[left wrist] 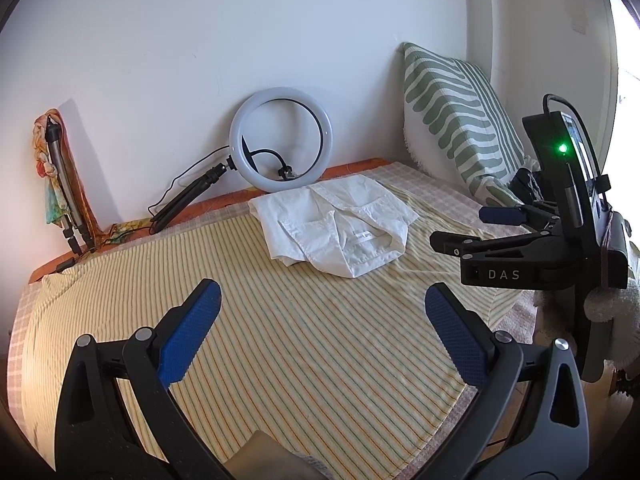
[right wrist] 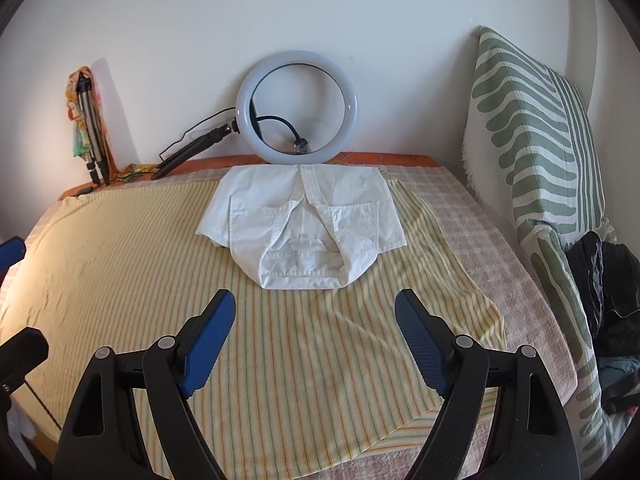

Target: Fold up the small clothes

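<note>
My left gripper (left wrist: 322,300) and right gripper (right wrist: 314,308) hang spread wide, holding nothing, above bare striped cloth (right wrist: 120,264); the folded white shirt (right wrist: 304,228) lies ahead near the ring light (right wrist: 296,108).

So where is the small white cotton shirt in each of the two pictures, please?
Left wrist view: the small white cotton shirt lies above the centre, on the yellow striped cloth, ahead of the open left hand-held gripper.
Right wrist view: it lies at the centre, straight ahead of the open right hand-held gripper.
Shared landmark: the white round ring light leaning on the wall just behind the shirt.
</note>
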Action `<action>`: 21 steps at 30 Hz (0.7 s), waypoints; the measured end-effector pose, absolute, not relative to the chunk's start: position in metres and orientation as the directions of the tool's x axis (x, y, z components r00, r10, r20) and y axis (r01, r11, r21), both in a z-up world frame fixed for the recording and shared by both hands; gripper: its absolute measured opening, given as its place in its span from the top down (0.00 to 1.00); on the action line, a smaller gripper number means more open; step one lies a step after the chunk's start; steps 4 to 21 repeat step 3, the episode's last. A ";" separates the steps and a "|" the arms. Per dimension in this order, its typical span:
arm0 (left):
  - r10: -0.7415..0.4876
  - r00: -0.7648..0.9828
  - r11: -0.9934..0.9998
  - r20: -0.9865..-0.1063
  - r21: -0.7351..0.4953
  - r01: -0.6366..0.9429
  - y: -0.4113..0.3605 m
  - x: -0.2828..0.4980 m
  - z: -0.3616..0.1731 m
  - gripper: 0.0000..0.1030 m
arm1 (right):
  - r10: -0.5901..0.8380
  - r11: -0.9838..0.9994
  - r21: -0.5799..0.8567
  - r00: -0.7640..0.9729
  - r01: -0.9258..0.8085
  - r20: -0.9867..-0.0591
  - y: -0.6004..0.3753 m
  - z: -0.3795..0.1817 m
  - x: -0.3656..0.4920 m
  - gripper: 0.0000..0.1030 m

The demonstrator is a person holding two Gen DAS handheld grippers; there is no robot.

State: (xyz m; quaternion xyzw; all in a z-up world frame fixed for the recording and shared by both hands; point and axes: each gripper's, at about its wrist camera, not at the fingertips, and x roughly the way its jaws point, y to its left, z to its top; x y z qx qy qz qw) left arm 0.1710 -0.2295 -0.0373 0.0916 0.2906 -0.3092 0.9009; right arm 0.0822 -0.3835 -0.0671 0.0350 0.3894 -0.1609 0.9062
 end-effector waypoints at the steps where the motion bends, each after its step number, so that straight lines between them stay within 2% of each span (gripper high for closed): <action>1: -0.505 0.639 0.792 -0.580 -0.016 0.611 -0.229 0.171 -0.037 0.00 | -0.264 0.946 -0.061 0.644 0.319 -0.718 -0.384 -0.067 0.082 0.20; 21: -0.504 0.641 0.792 -0.579 -0.014 0.610 -0.230 0.171 -0.037 0.00 | -0.265 0.946 -0.064 0.642 0.319 -0.720 -0.384 -0.069 0.084 0.20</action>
